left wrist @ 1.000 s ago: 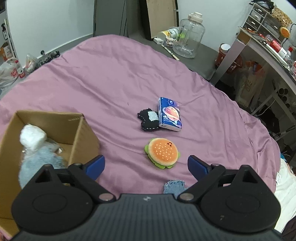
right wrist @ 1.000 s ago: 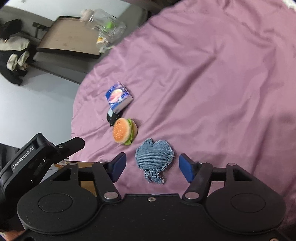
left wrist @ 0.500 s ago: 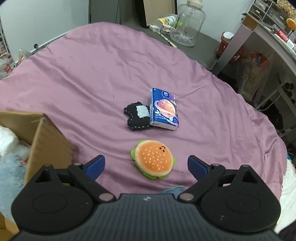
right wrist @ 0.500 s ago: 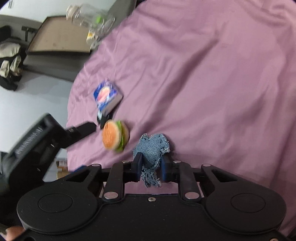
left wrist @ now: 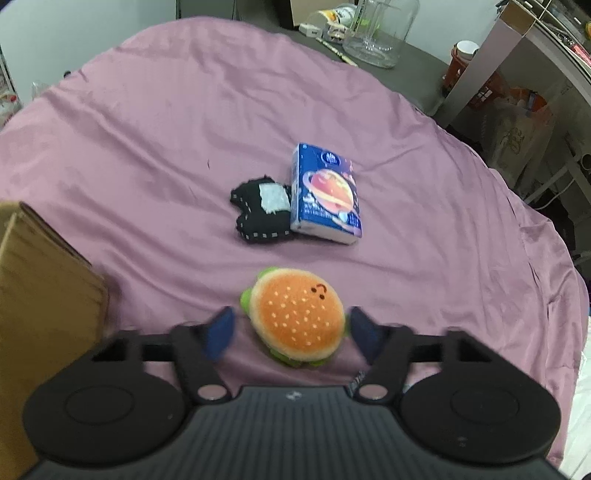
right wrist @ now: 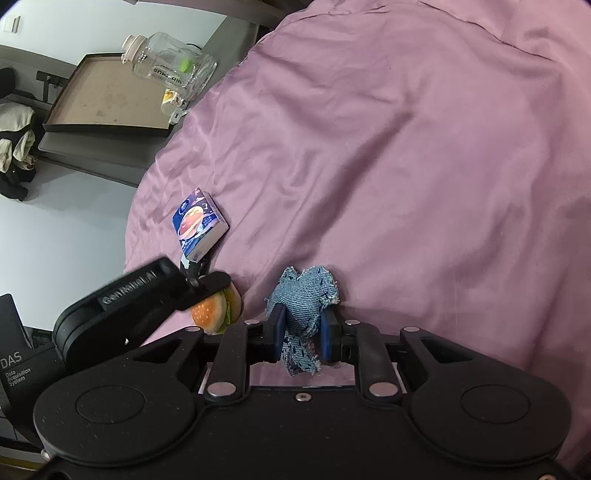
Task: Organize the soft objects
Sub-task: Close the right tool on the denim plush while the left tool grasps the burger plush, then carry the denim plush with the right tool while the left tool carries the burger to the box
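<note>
A plush burger [left wrist: 297,316] lies on the purple sheet between the open blue fingers of my left gripper [left wrist: 291,332], which straddles it without clamping. It also shows in the right wrist view [right wrist: 216,311], partly under the left gripper's body. My right gripper [right wrist: 302,330] is shut on a blue denim heart cushion [right wrist: 304,295] and holds it just above the sheet. A black patch cushion [left wrist: 260,212] and a blue tissue pack [left wrist: 325,195] lie side by side beyond the burger. The pack also shows in the right wrist view [right wrist: 197,221].
A cardboard box [left wrist: 40,295] stands at my left gripper's left. The purple sheet [left wrist: 147,129] covers the bed. A clear plastic jug [left wrist: 380,33] and a cluttered desk [left wrist: 546,48] lie beyond the far edge. A framed board [right wrist: 107,96] lies on the floor.
My left gripper has moved forward and down until its fingers flank the burger. My right gripper has closed on the denim heart and lifted it slightly.
</note>
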`<state>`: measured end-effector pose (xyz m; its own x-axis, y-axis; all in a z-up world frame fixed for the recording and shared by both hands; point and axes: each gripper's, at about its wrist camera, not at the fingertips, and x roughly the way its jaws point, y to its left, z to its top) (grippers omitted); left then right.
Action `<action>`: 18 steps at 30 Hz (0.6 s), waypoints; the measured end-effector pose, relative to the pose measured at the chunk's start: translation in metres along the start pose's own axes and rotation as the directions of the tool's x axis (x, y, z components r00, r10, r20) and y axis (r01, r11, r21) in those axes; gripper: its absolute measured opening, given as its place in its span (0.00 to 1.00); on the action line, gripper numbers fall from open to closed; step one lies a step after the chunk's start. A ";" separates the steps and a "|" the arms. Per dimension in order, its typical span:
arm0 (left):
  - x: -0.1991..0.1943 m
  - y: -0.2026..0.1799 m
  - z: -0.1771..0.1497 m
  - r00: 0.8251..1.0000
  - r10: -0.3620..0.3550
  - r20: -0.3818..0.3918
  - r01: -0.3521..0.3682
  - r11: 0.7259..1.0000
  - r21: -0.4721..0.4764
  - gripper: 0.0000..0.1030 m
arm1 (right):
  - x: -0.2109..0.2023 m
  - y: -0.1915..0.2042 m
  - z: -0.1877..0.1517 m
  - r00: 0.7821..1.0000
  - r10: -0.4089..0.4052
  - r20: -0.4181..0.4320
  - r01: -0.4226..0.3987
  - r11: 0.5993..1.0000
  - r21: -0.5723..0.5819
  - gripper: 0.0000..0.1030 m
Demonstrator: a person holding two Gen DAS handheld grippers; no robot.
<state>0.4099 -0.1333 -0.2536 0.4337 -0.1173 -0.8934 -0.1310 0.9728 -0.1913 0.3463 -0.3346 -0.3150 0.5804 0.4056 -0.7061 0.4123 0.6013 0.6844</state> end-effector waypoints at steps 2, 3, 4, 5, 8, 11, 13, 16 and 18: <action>-0.005 0.003 -0.002 1.000 -0.012 0.003 0.012 1.000 -0.015 0.47 | -0.002 0.000 0.000 1.000 -0.001 0.004 0.002 1.000 -0.005 0.19; -0.009 0.004 -0.004 1.000 -0.012 0.012 0.013 1.000 -0.017 0.46 | -0.004 0.001 -0.001 1.000 -0.005 0.009 0.005 1.000 -0.009 0.19; -0.013 0.004 -0.005 1.000 -0.013 0.018 0.013 1.000 -0.015 0.45 | -0.006 0.002 -0.002 1.000 -0.008 0.015 0.008 1.000 -0.013 0.19; -0.018 0.005 -0.007 1.000 -0.017 0.022 0.017 1.000 -0.014 0.45 | -0.008 0.002 -0.002 1.000 -0.008 0.021 0.008 1.000 -0.016 0.18; -0.034 0.008 -0.011 0.999 -0.032 0.031 0.032 0.999 -0.018 0.45 | -0.019 0.004 -0.005 0.999 0.001 0.038 0.000 1.000 -0.025 0.18; -0.055 0.011 -0.017 0.998 -0.046 0.052 0.047 0.999 -0.006 0.45 | -0.033 0.004 -0.007 0.998 0.036 0.048 -0.035 0.999 -0.016 0.18; -0.069 0.012 -0.022 0.996 -0.056 0.064 0.056 0.998 0.003 0.45 | -0.043 0.006 -0.009 0.997 0.051 0.061 -0.050 0.999 -0.021 0.18; -0.089 0.016 -0.029 0.994 -0.072 0.085 0.071 0.997 0.012 0.45 | -0.054 0.005 -0.014 0.995 0.081 0.066 -0.081 0.997 -0.006 0.18; -0.100 0.020 -0.033 0.992 -0.080 0.096 0.079 0.997 0.011 0.45 | -0.061 0.008 -0.018 0.994 0.077 0.081 -0.075 0.997 -0.018 0.18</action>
<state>0.3344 -0.1090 -0.1809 0.5267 -0.1747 -0.8319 -0.0861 0.9627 -0.2567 0.3017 -0.3425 -0.2697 0.6655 0.3931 -0.6345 0.3548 0.5813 0.7323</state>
